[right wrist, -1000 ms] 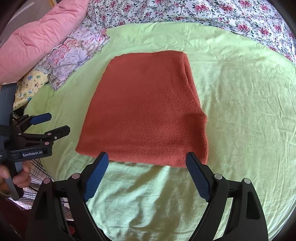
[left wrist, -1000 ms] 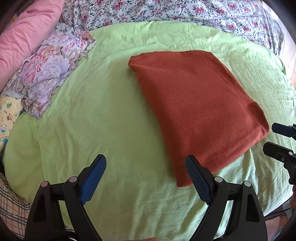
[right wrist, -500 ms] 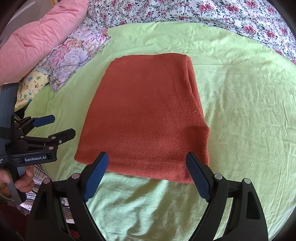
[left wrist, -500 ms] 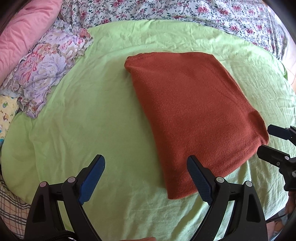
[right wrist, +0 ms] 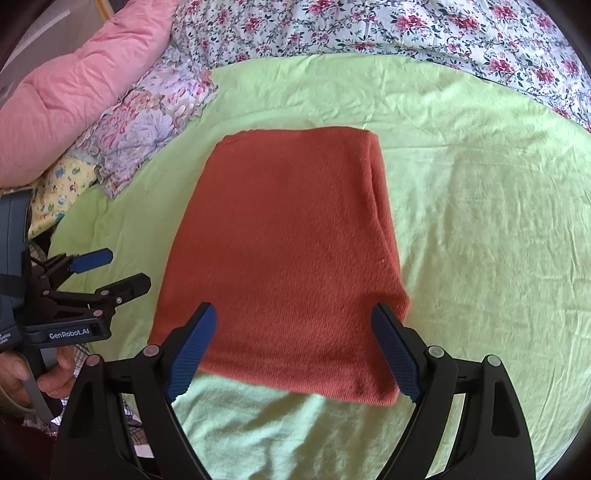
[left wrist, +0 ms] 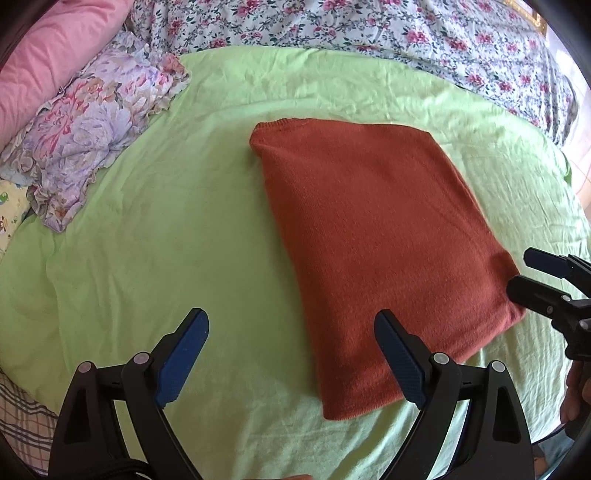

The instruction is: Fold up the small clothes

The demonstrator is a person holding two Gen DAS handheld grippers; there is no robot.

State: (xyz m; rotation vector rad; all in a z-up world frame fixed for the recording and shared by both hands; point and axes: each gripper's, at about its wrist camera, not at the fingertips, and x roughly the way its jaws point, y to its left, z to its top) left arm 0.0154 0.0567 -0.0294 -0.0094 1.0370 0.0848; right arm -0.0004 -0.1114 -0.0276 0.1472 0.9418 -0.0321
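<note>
From the left wrist view, the left gripper (left wrist: pixel 291 350) hangs above the green sheet (left wrist: pixel 166 240) with its blue-padded fingers wide apart, holding nothing; the folded rust-red sweater (left wrist: pixel 373 236) lies flat on the sheet, its near left corner reaching in between the fingers; the right gripper (left wrist: pixel 524 273) shows at the right edge, just beside the sweater's right corner, its fingers apart; a floral pillow (left wrist: pixel 92 147) and a pink pillow (left wrist: pixel 48 59) lie at the left.

From the right wrist view, the right gripper (right wrist: pixel 293 347) is spread wide over the sweater's (right wrist: pixel 288 251) near edge, empty; only this view shows the layered fold along the sweater's right side, and a hand (right wrist: pixel 26 380) gripping the left gripper (right wrist: pixel 122 269), which sits left of the sweater with its fingers apart; a flowered bedspread (right wrist: pixel 406 29) lies beyond the sheet (right wrist: pixel 480 221).
</note>
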